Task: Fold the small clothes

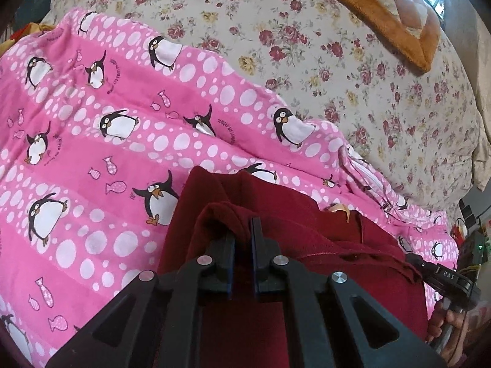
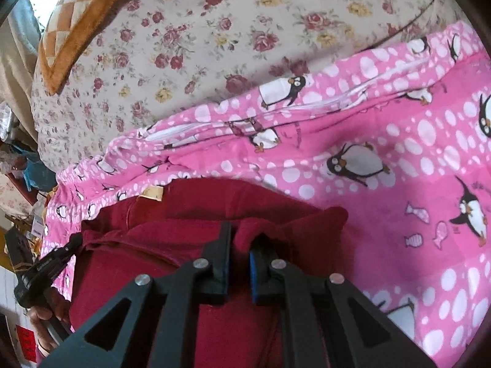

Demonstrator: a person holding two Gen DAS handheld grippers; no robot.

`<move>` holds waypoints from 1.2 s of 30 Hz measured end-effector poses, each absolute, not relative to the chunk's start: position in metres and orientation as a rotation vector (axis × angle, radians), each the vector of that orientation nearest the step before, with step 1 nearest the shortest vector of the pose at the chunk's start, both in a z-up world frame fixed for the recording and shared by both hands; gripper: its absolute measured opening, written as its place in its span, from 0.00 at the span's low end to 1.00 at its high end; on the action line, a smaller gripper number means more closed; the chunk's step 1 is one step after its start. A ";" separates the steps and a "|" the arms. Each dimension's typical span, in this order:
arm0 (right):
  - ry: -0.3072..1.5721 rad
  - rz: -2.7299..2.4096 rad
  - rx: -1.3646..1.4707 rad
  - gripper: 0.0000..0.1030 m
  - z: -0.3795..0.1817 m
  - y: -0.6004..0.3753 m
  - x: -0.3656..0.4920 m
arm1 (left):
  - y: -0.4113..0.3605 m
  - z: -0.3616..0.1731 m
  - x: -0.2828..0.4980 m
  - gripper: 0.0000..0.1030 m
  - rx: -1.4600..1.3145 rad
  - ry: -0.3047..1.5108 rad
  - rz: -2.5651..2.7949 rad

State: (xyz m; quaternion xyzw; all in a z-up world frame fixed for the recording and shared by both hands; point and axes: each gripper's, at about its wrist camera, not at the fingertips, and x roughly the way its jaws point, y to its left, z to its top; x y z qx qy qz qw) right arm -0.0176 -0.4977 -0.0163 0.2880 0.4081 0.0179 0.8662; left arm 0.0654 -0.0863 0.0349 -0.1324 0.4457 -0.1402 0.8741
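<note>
A dark red garment (image 1: 343, 245) lies on a pink penguin-print blanket (image 1: 92, 141). My left gripper (image 1: 242, 230) is shut on a bunched edge of the red cloth, which folds over its fingertips. In the right wrist view the same red garment (image 2: 172, 245) fills the lower middle, and my right gripper (image 2: 242, 239) is shut on another bunched edge of it. A pale label (image 2: 152, 192) shows at the garment's far edge. Each view catches the other gripper at its side edge, held by a hand (image 1: 448, 331).
The pink blanket (image 2: 399, 159) rests on a cream bedcover with red roses (image 1: 337, 70). An orange-edged quilted cushion (image 1: 396, 9) lies at the far side. Clutter stands beside the bed at the left edge of the right wrist view (image 2: 18, 165).
</note>
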 end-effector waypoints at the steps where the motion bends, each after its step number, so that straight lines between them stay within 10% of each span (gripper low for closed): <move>1: 0.850 0.045 0.615 0.10 -0.016 -0.499 -0.018 | -0.087 0.035 0.066 0.00 -0.274 0.936 -0.294; 11: 0.749 0.059 0.655 0.44 0.022 -0.503 -0.053 | -0.081 0.057 0.060 0.07 -0.286 0.930 -0.338; 36: 0.885 -0.076 0.460 0.49 -0.022 -0.472 0.040 | -0.064 0.013 0.090 0.38 -0.303 1.031 -0.219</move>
